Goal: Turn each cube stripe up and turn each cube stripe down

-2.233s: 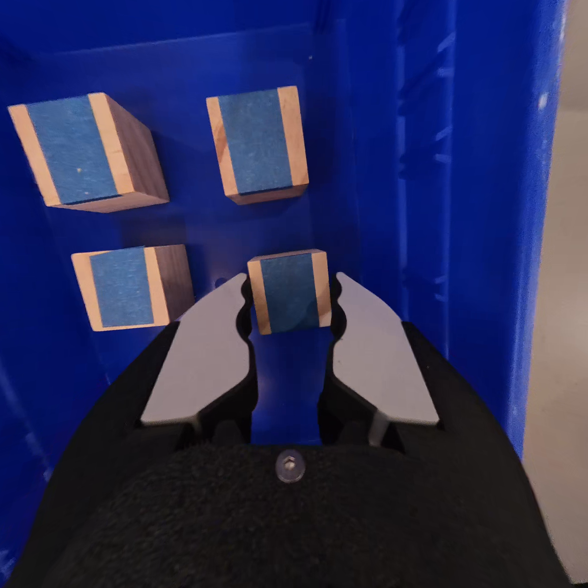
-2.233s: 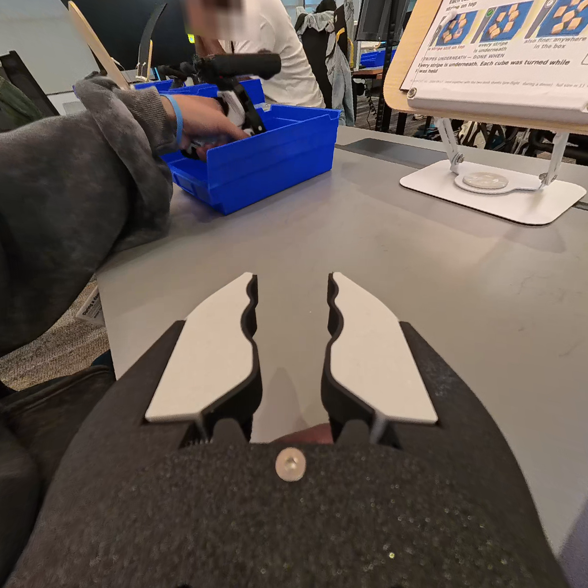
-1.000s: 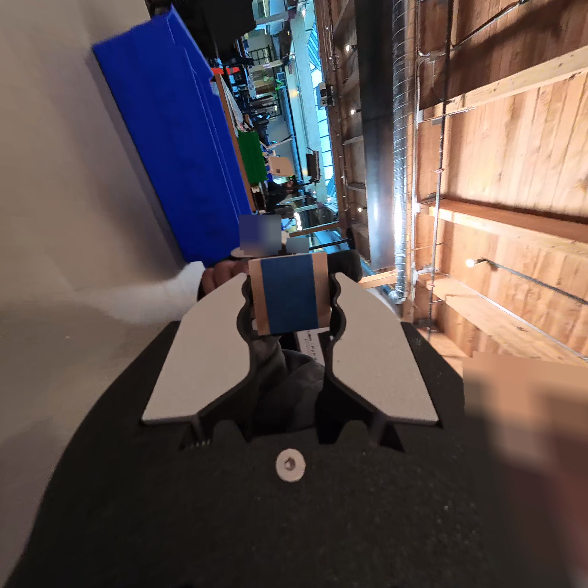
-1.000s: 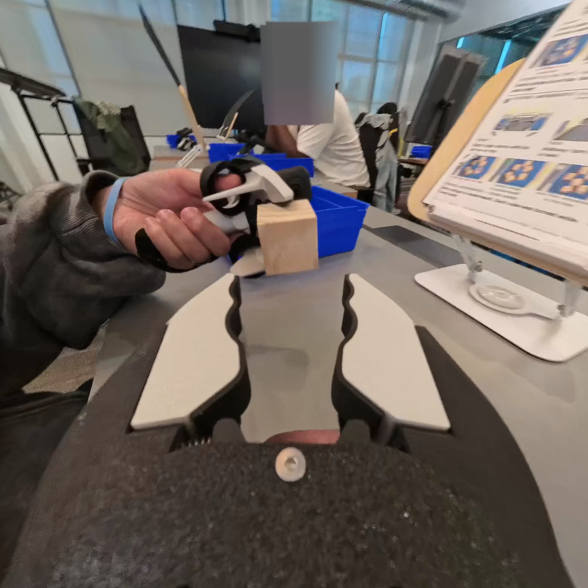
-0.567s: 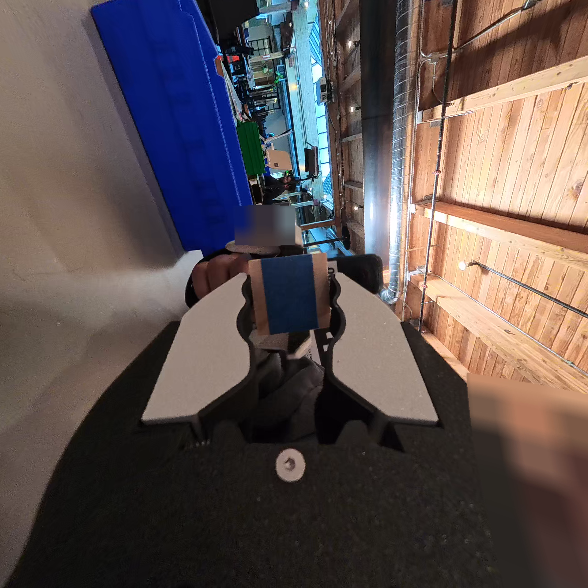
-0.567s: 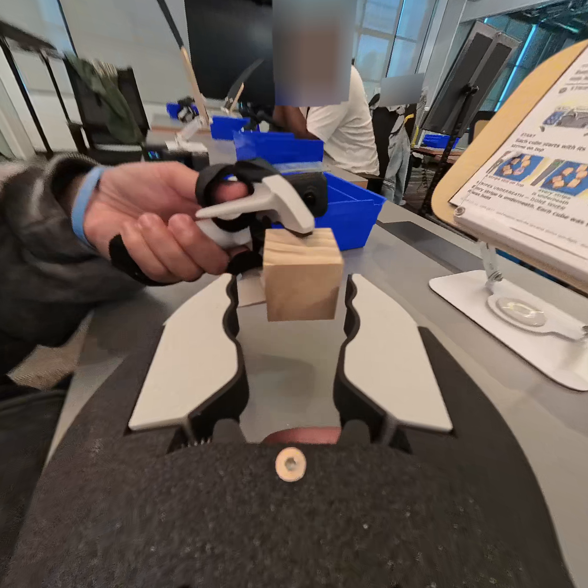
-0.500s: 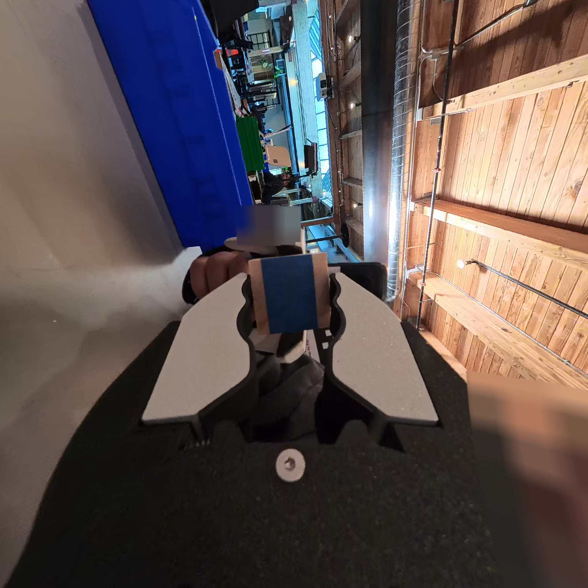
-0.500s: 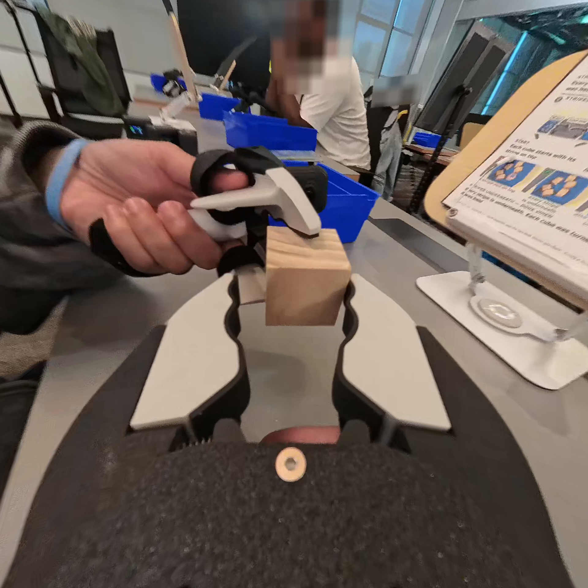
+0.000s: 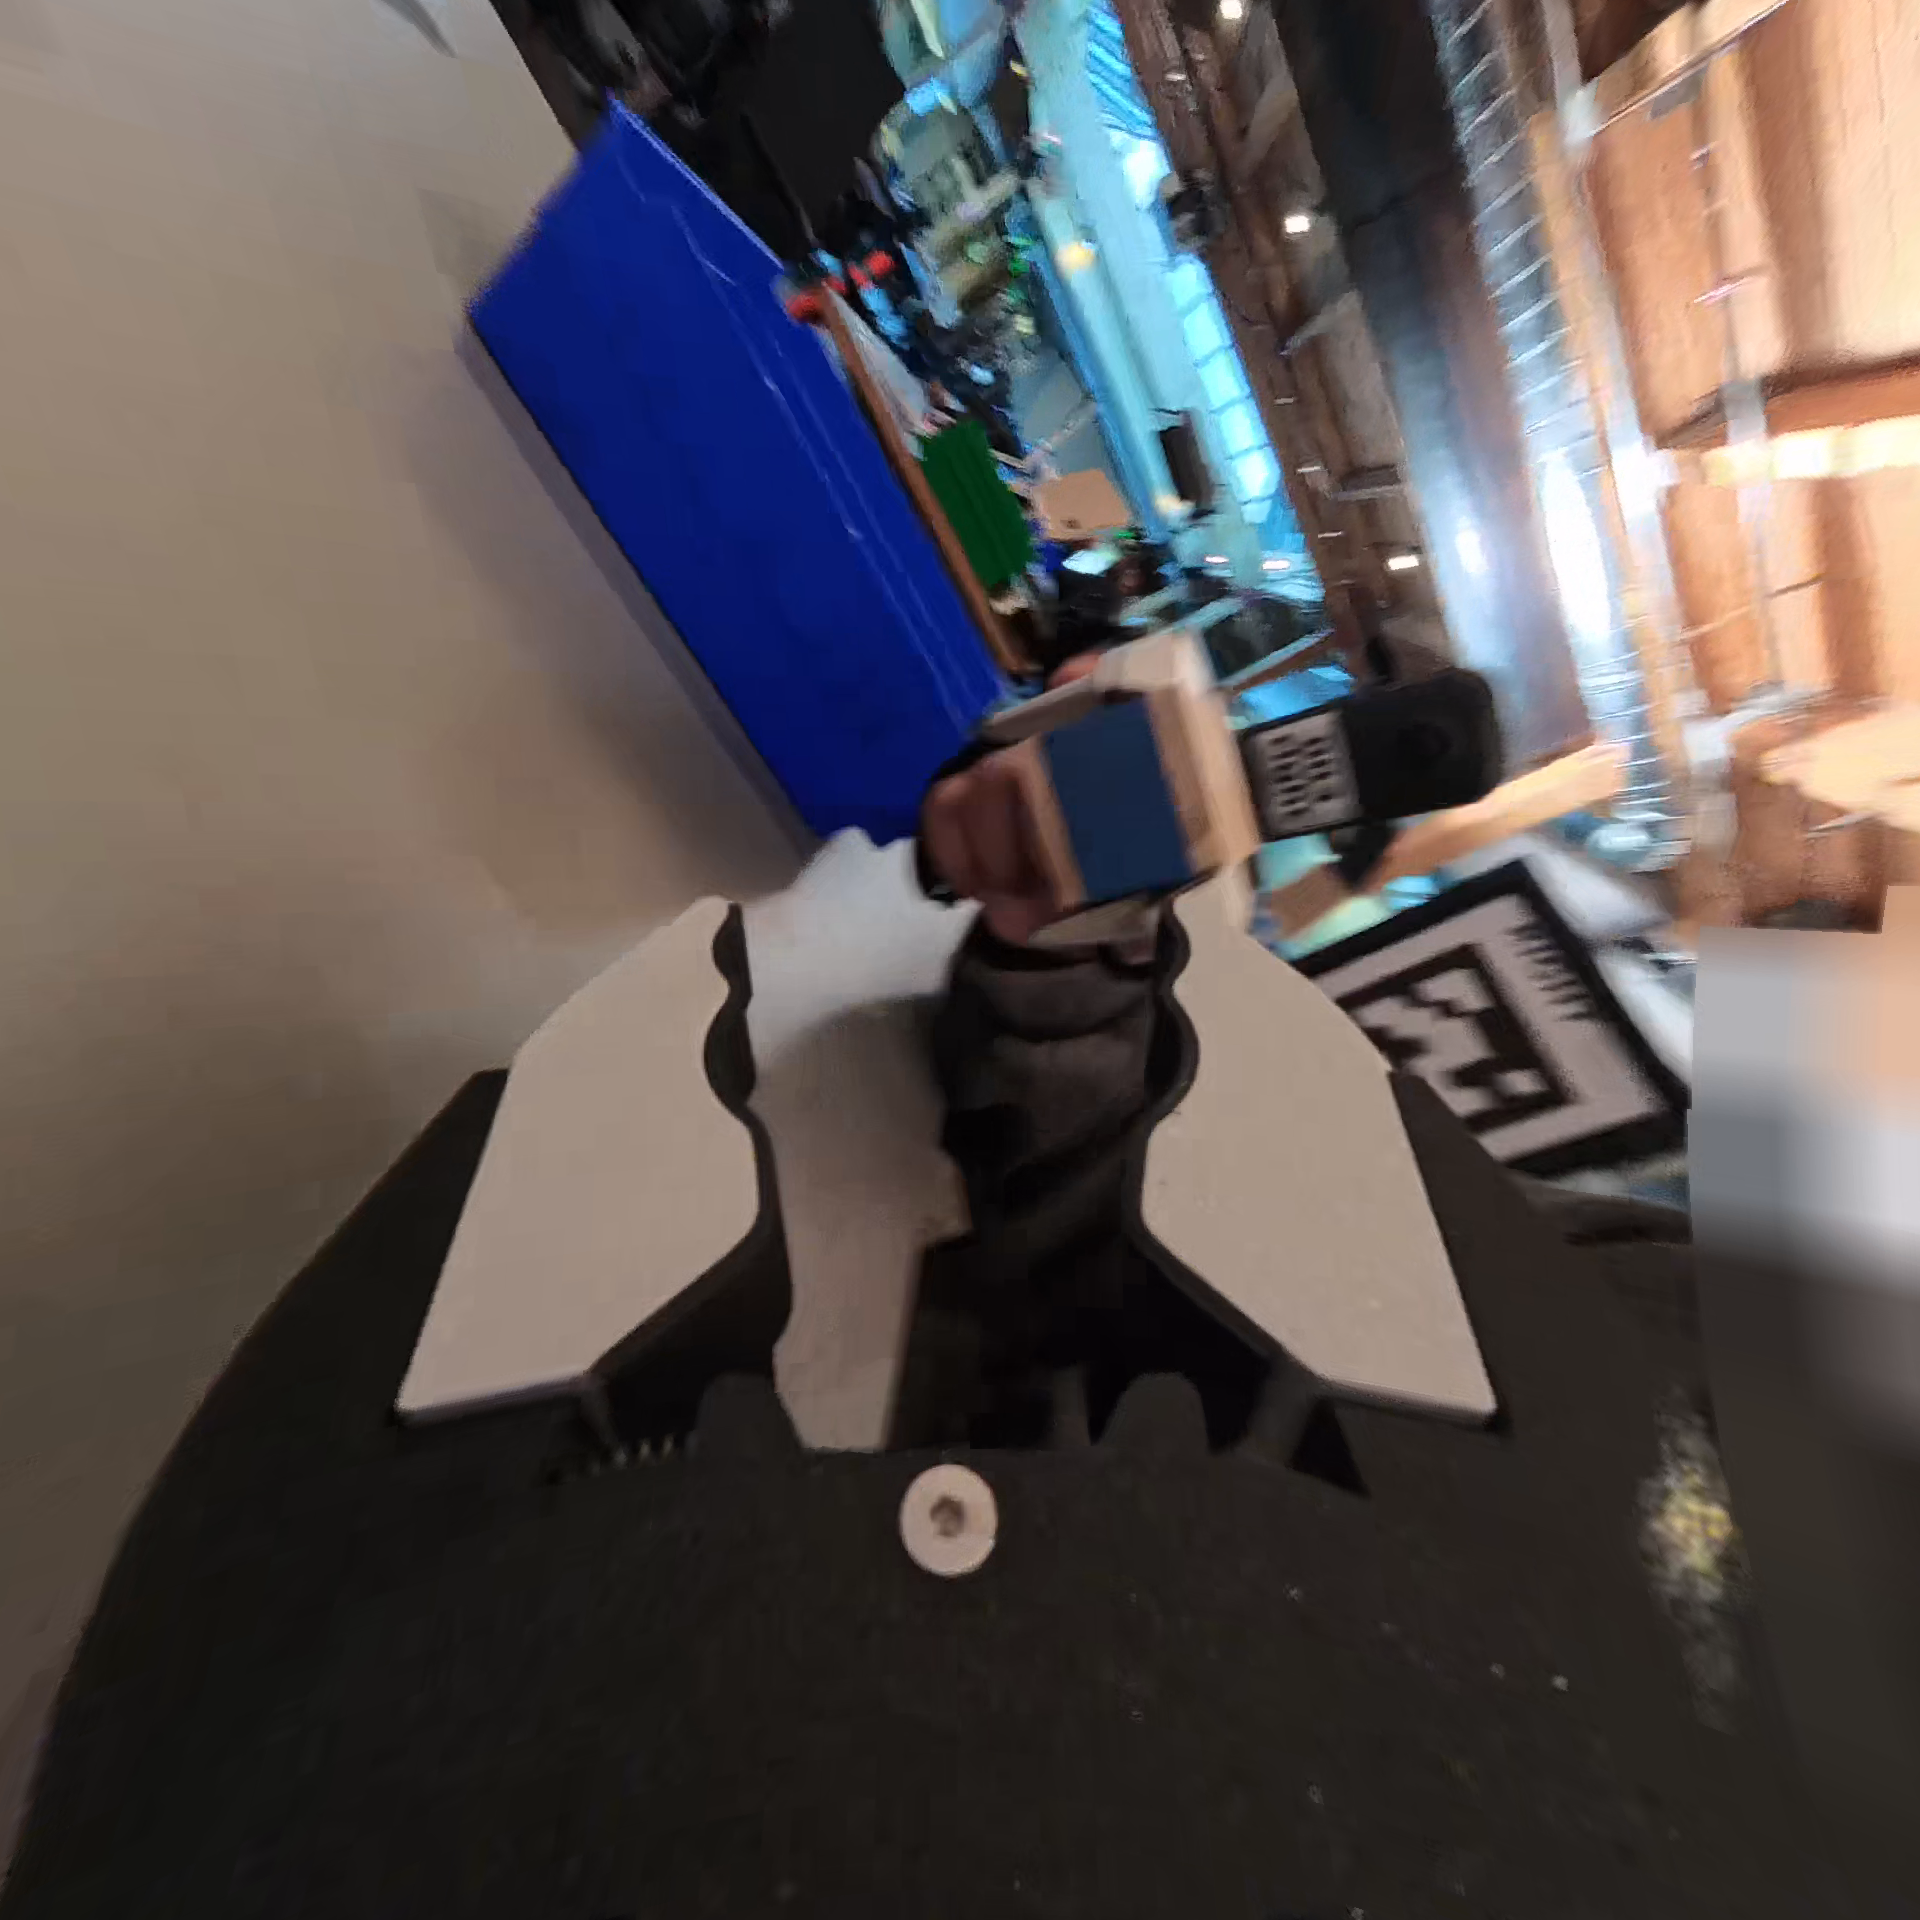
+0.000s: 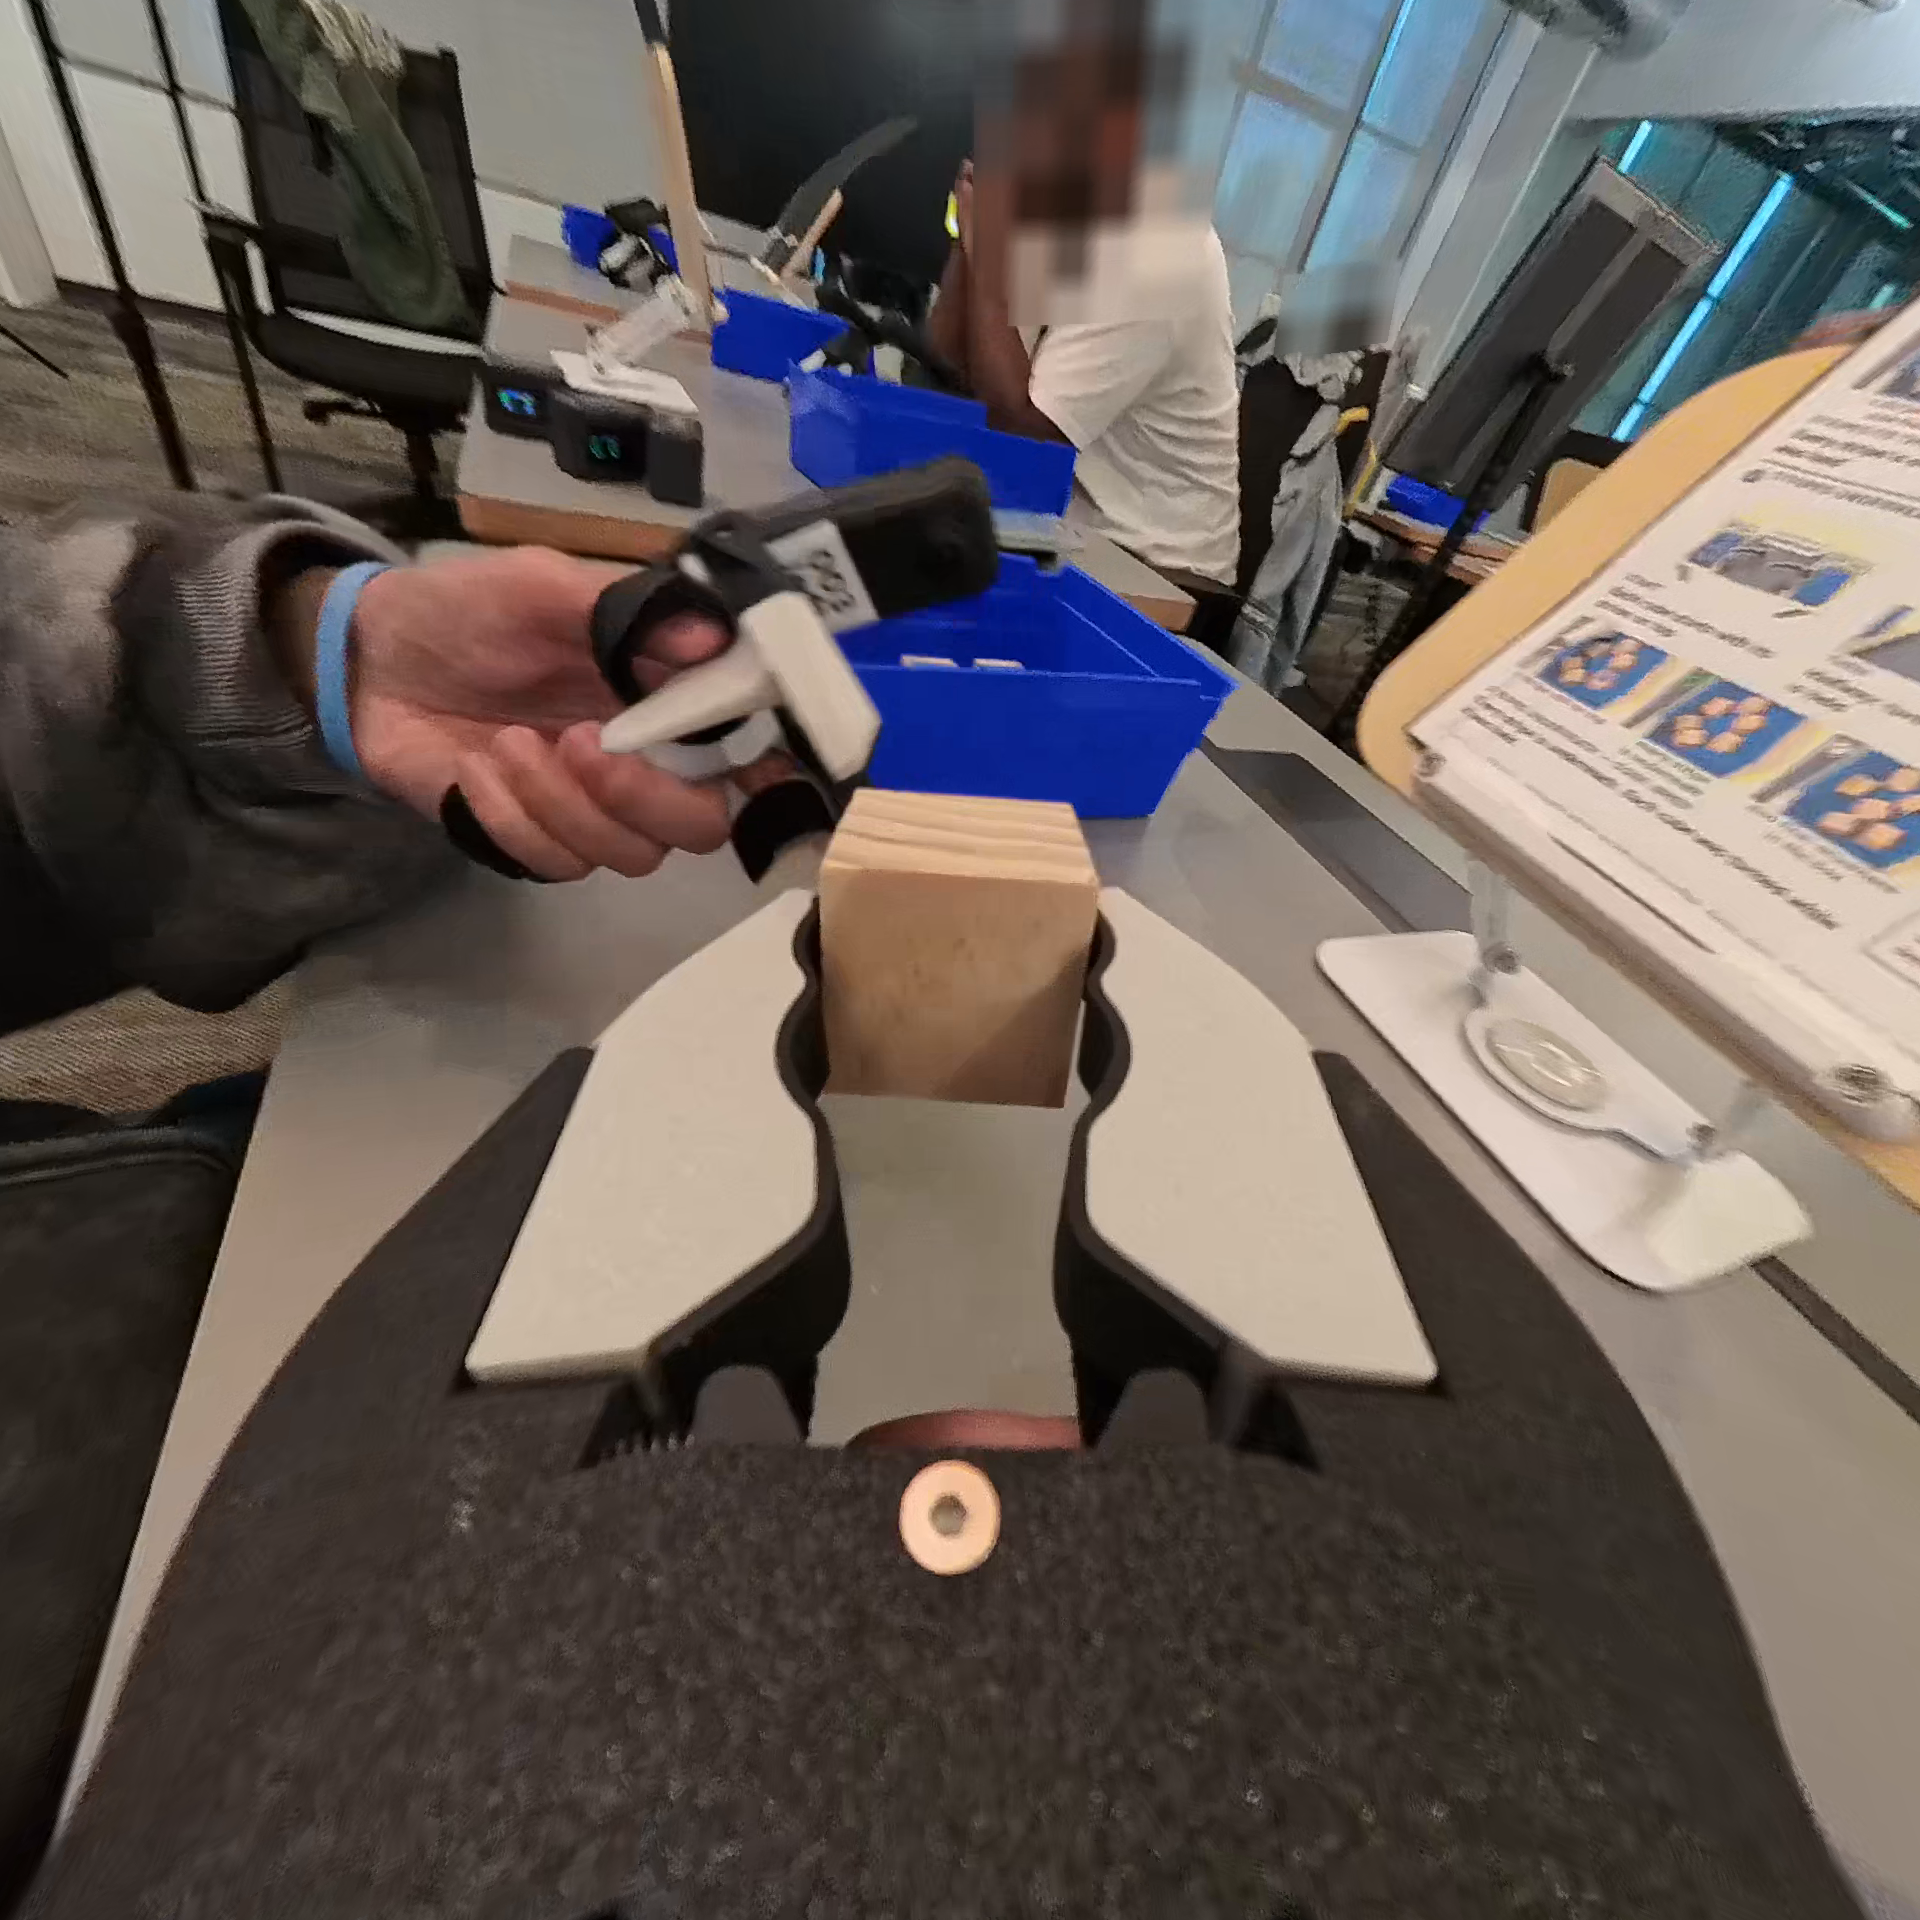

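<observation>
Above the table (image 10: 1195, 862): cube (image 10: 951, 992) handed over since half a second ago.
Right gripper (image 10: 951, 1003) now clamps the cube, plain faces toward it, stripe toward the left camera; left gripper (image 9: 951, 940), jaws spread and empty, has backed off. Blue bin (image 10: 1029, 707) and document stand (image 10: 1538, 1122) lie beyond.

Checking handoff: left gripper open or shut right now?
Open. The left gripper fingers are spread and hold nothing; the cube sits between the right gripper fingers.
</observation>
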A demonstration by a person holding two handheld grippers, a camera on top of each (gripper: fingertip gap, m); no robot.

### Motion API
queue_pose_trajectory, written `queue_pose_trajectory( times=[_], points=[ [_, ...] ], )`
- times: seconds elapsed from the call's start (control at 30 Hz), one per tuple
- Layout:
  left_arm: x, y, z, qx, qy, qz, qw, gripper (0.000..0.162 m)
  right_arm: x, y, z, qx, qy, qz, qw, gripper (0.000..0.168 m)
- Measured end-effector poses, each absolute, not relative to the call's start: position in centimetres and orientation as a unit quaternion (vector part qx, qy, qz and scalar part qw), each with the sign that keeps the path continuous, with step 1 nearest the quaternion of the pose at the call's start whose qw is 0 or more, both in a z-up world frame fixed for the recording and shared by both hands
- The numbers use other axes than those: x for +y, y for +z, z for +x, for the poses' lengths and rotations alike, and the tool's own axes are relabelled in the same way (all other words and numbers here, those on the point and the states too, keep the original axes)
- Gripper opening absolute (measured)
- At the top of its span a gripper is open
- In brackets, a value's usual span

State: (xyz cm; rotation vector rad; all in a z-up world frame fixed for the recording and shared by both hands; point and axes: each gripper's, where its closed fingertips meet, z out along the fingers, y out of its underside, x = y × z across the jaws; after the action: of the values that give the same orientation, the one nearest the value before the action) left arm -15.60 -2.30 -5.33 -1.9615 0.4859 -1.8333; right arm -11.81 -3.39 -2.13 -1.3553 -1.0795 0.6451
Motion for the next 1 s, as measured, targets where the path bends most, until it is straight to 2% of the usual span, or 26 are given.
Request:
queue_pose_trajectory(
  times=[0.07,0.17,0.2,0.6,0.87,1.0],
  points=[
    [-3.5,-6.2,-15.9,0.218,-0.615,-0.710,0.266,0.076,-3.3,-1.3,-10.3,-0.467,0.249,-0.600,0.601,0.046],
    [-4.3,-7.7,-16.9,0.239,-0.532,-0.719,0.378,0.071,-2.4,-0.9,-7.4,-0.454,0.191,-0.645,0.584,0.046],
    [-4.8,-8.2,-16.9,0.246,-0.515,-0.723,0.390,0.070,-2.2,-0.8,-6.5,-0.445,0.177,-0.660,0.579,0.046],
    [-7.3,-8.1,-15.0,0.303,-0.511,-0.705,0.387,0.067,0.1,-0.6,0.8,-0.307,0.166,-0.778,0.522,0.046],
    [-8.3,-7.2,-15.0,0.306,-0.524,-0.697,0.384,0.066,2.6,0.5,10.8,-0.148,0.107,-0.868,0.461,0.046],
    [-8.6,-6.9,-15.0,0.313,-0.522,-0.695,0.384,0.066,4.5,-1.0,17.3,-0.073,0.013,-0.913,0.402,0.046]
  ],
)
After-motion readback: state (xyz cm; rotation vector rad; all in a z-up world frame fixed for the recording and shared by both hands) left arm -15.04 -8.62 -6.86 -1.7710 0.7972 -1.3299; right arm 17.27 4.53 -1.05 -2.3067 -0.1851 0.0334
